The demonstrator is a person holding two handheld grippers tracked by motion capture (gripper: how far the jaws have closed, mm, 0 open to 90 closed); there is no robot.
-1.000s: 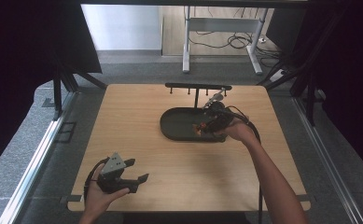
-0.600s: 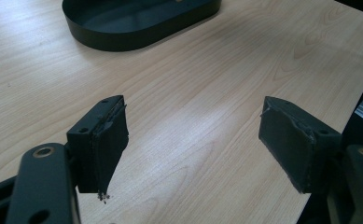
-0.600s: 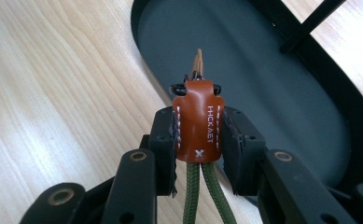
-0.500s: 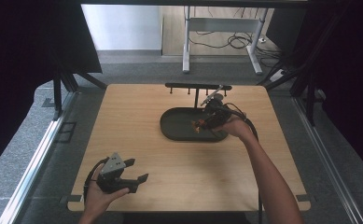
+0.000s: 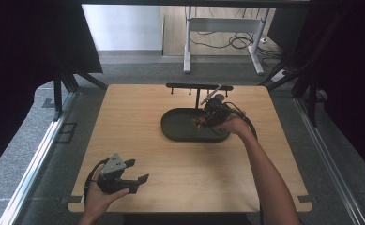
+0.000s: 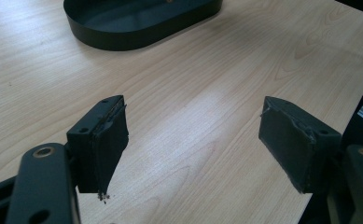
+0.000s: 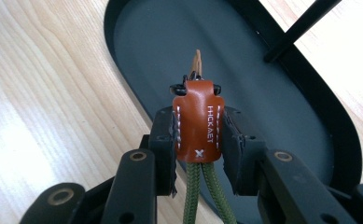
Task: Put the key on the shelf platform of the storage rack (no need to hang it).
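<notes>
Change since earlier: right gripper (image 5: 207,117) has shifted a little toward the left over the tray, carrying the leather tag with it; left gripper looks unmoved.
Right gripper: jaws pressed onto the sides of a brown leather tag (image 7: 198,122), pinching it above the dark oval tray (image 7: 282,112).
Leather tag: stitched in white, stamped with letters, with a small black ring at its far end and two green cords (image 7: 201,193) running out of its near end between the jaws.
Tray: black, oval, shallow, lying on the far middle part of the desk (image 5: 138,140).
Stand: a thin black bar on a post (image 5: 198,89), just behind the tray at the far edge of the desk.
Left gripper (image 5: 124,176): held in the person's left hand at the near left corner of the desk, jaws spread wide with bare wood between them, nothing held.
Left gripper pads (image 6: 109,140): black, worn at the edges.
</notes>
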